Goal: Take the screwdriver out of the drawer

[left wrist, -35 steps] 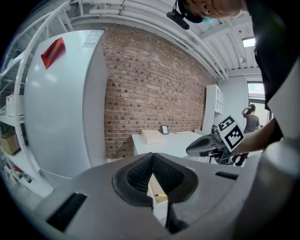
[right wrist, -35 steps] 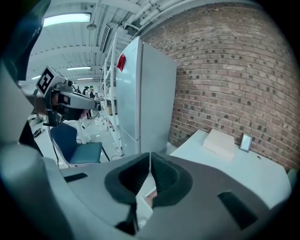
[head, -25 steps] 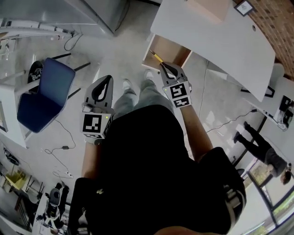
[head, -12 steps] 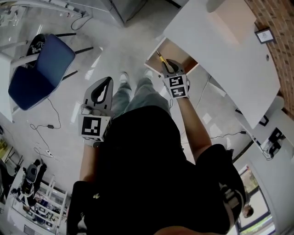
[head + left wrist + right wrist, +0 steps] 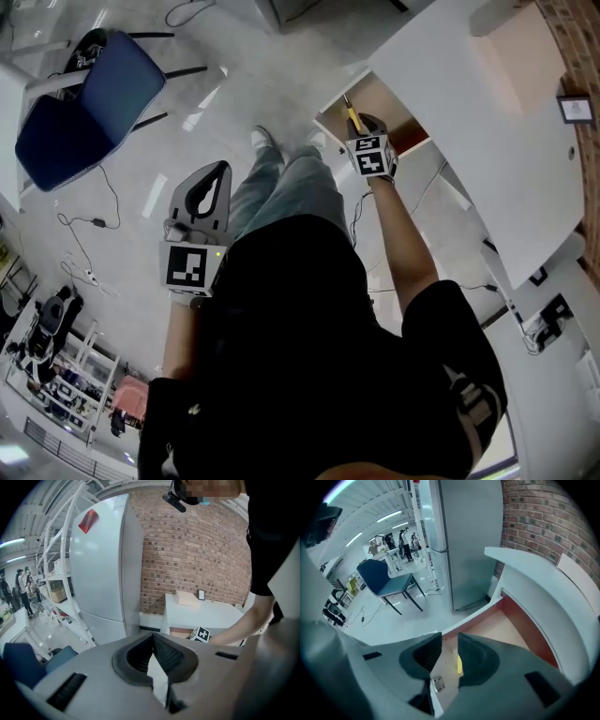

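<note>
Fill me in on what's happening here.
A person stands at a white desk whose drawer is open. The right gripper reaches into the drawer, jaws apart over the yellow-handled screwdriver lying there, not clamped on it. The left gripper hangs by the person's side, jaws together, empty.

screwdriver (image 5: 460,664) mostly hidden behind jaw of right gripper (image 5: 449,644), only yellow sliver showing; drawer (image 5: 380,94) rear hidden under desktop (image 5: 469,122)
</note>
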Demonstrator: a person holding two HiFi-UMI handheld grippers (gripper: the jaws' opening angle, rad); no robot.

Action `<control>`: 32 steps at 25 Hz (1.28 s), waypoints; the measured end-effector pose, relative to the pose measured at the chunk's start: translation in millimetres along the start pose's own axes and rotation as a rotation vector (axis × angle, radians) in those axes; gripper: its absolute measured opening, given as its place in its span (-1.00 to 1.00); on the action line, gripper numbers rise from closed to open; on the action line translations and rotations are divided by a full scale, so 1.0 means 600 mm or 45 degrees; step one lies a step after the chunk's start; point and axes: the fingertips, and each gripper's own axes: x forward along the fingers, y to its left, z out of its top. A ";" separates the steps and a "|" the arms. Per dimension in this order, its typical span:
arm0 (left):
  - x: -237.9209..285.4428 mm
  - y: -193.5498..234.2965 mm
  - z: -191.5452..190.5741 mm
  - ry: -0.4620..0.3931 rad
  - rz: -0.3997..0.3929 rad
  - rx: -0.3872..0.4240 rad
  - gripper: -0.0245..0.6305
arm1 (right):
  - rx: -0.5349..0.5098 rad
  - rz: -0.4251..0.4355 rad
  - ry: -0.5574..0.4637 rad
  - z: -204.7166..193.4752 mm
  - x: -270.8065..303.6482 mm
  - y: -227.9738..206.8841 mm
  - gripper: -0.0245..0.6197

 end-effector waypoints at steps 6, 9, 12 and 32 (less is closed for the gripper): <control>0.004 0.012 -0.050 0.066 0.034 -0.052 -0.92 | 0.008 0.002 0.078 -0.040 0.075 -0.007 -0.50; 0.007 0.017 -0.074 0.105 0.039 -0.091 -0.92 | 0.002 -0.006 0.117 -0.056 0.109 -0.009 -0.48; 0.015 0.026 -0.097 0.145 0.048 -0.110 -0.92 | -0.005 -0.013 0.168 -0.071 0.148 -0.012 -0.46; 0.049 0.069 -0.191 0.301 0.100 -0.216 -0.92 | 0.034 -0.086 0.416 -0.168 0.291 -0.060 -0.49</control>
